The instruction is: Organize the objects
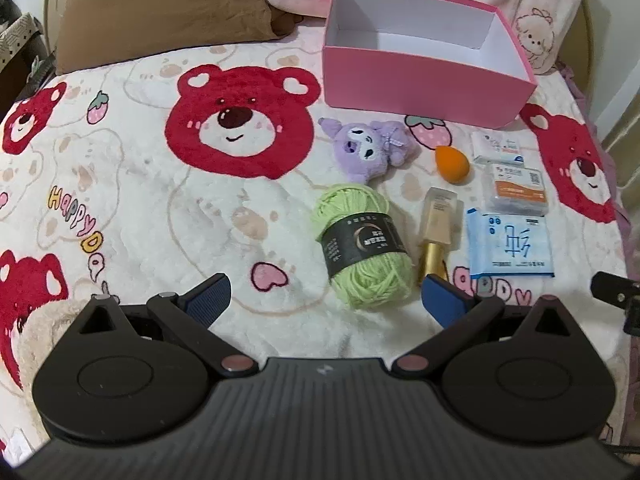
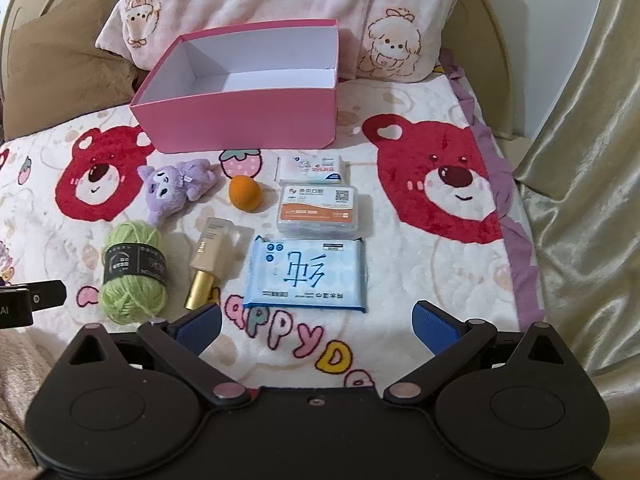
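Your left claw [image 1: 326, 300] is wide apart and holds nothing. The green yarn ball [image 1: 362, 246] lies on the bed just ahead of it, between its fingers. Your right claw [image 2: 316, 326] is wide apart too. The blue wipes pack [image 2: 306, 276] lies just ahead of it. The pink box [image 2: 244, 92] sits behind them, near the pillow [image 2: 280, 8].

Bear blanket [image 2: 420, 272] under pink box [image 2: 248, 120]
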